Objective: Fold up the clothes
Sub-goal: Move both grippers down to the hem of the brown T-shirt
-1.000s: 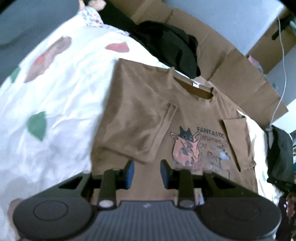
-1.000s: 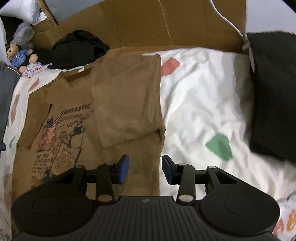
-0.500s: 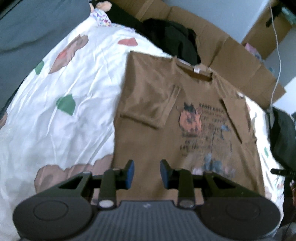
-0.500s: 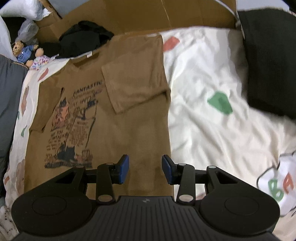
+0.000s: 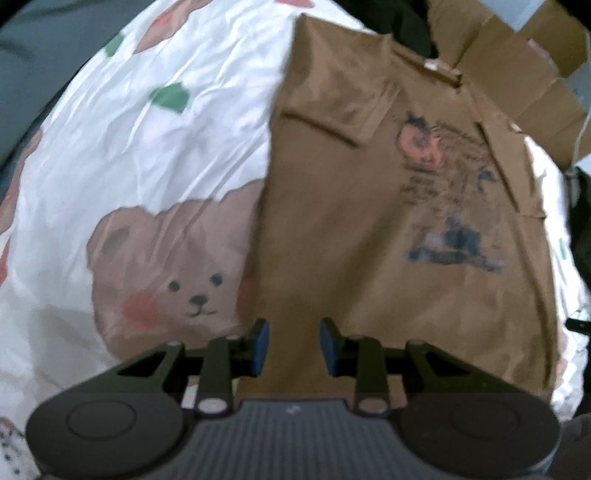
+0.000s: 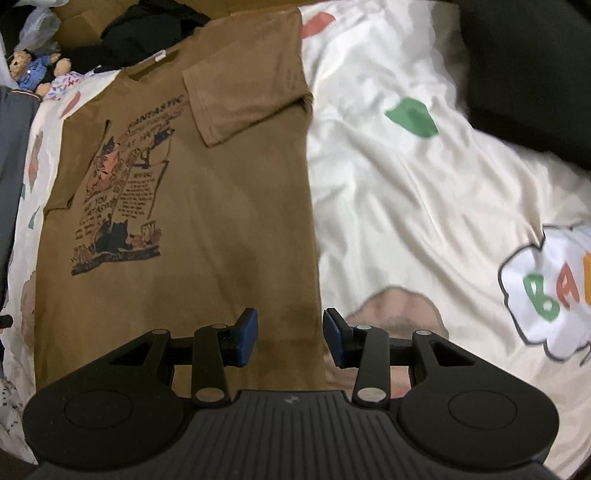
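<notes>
A brown T-shirt (image 5: 369, 229) with a cat print lies flat, front up, on a white patterned bedsheet (image 5: 147, 147); both short sleeves are folded in onto the chest. It also shows in the right wrist view (image 6: 207, 221). My left gripper (image 5: 293, 345) is open and empty, above the shirt's lower left corner near the hem. My right gripper (image 6: 289, 338) is open and empty, above the shirt's lower right side edge near the hem.
Flattened cardboard (image 5: 517, 74) and a black garment (image 6: 147, 33) lie beyond the collar. A dark pile (image 6: 528, 74) sits on the bed's right. A teddy toy (image 6: 33, 68) lies at the far left. A grey cushion (image 5: 37, 55) borders the bed's left.
Both grippers have drawn back from the sleeve area toward the shirt's hem, staying open. The shirt has not moved.
</notes>
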`<state>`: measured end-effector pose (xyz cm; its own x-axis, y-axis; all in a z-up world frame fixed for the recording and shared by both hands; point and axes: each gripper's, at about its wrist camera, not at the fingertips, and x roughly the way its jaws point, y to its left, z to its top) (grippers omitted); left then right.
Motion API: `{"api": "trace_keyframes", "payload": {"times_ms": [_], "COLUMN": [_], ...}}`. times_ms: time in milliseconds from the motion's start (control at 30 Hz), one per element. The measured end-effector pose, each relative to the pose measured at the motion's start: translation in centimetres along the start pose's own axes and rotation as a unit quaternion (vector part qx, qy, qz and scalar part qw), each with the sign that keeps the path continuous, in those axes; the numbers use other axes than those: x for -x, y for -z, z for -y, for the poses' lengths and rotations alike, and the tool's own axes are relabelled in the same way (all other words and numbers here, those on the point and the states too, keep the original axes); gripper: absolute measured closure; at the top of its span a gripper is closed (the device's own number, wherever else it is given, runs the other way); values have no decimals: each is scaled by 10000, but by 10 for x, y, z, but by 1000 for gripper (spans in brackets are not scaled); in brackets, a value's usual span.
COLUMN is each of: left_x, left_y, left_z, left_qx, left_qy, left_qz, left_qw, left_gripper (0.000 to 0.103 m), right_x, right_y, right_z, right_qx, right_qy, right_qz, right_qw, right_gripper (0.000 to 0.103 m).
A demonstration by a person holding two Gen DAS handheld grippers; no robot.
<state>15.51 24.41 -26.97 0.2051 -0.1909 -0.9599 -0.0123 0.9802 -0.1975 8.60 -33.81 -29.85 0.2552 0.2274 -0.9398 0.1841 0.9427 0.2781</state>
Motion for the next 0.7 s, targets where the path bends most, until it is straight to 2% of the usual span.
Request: {"api": "trace_keyframes", "payload": {"times_ms": [100,200,700], "left_x": [-4,-8,-34], "left_y": [3,7,35], "left_z": [-5,-3,-25], "left_qx": [134,13,87], "left_qy": [9,-135,-305], "left_qz": [-25,15,-470], "left_qw": [9999,9999,9984], "left_gripper": [70,70,71], "right_x": [-2,-3,-22], "right_y": [7,13,23], "right_z": [0,-1,4], "right_qx": [24,56,-84], "right_qy": [-24,-65,-31], "right_qz": [-97,-179,-457], "right_qw": [9999,9998,9989], "right_gripper": [59,59,59]}}
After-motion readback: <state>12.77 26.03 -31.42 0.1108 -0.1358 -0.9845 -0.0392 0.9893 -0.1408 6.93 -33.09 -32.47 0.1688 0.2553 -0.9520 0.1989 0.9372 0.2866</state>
